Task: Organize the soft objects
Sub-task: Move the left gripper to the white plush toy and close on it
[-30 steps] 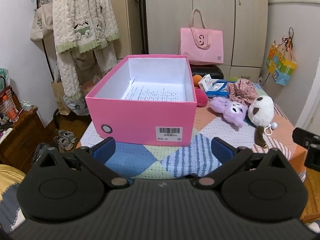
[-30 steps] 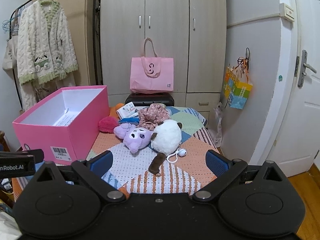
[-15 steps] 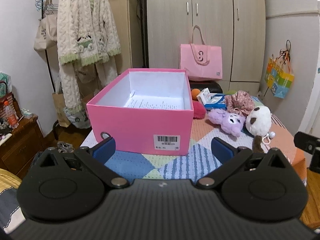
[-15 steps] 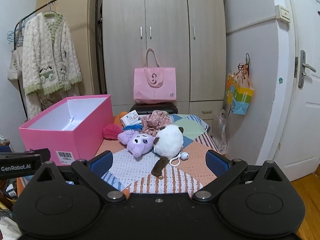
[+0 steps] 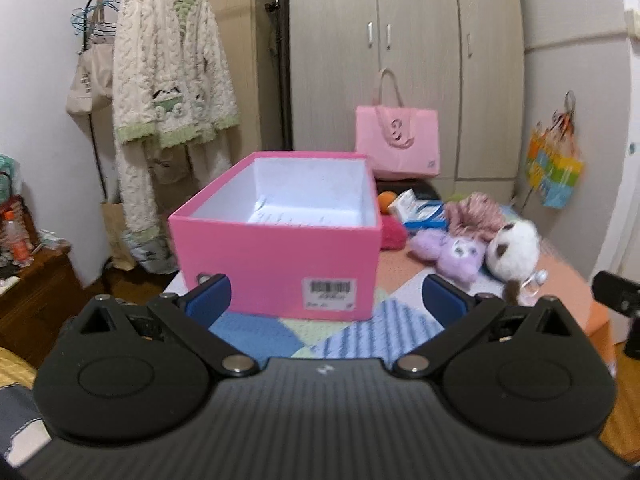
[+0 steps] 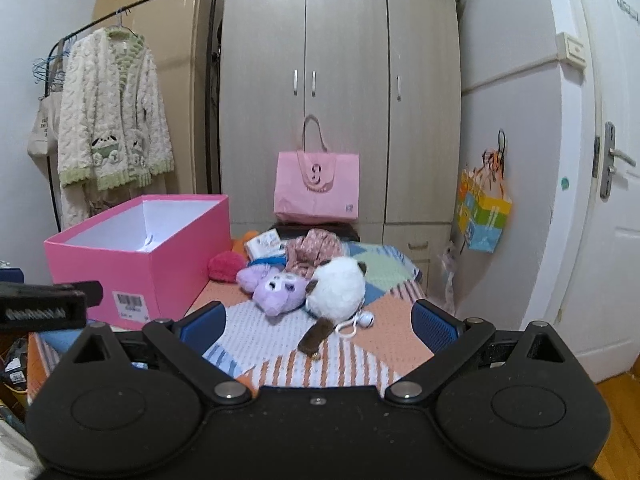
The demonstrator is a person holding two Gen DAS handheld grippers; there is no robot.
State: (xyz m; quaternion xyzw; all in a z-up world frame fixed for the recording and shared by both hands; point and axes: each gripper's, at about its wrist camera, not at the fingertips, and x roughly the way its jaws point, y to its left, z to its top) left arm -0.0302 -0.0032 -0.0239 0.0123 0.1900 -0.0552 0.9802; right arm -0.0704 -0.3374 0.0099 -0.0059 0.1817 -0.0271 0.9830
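An open pink box (image 5: 276, 256) (image 6: 132, 264) stands on a patchwork-covered table (image 5: 360, 332) (image 6: 384, 344). It holds only a printed paper. Right of it lie a purple plush (image 5: 452, 252) (image 6: 276, 288), a white plush with brown ears (image 5: 516, 250) (image 6: 338, 290), a red fluffy ball (image 5: 392, 234) (image 6: 226, 266) and a pink floral cloth (image 5: 474, 210) (image 6: 316, 250). My left gripper (image 5: 326, 300) is open and empty, in front of the box. My right gripper (image 6: 318, 322) is open and empty, short of the plush toys.
A small white and blue box (image 6: 266, 244) and an orange ball (image 5: 385, 200) lie behind the toys. A pink tote bag (image 6: 316, 188) stands against the wardrobe (image 6: 340, 100). A knit robe (image 5: 172, 92) hangs at left, and a door (image 6: 604, 200) is at right.
Both grippers have pulled back and tilted up, so the box and toys sit lower and farther in both views. Nothing on the table has moved.
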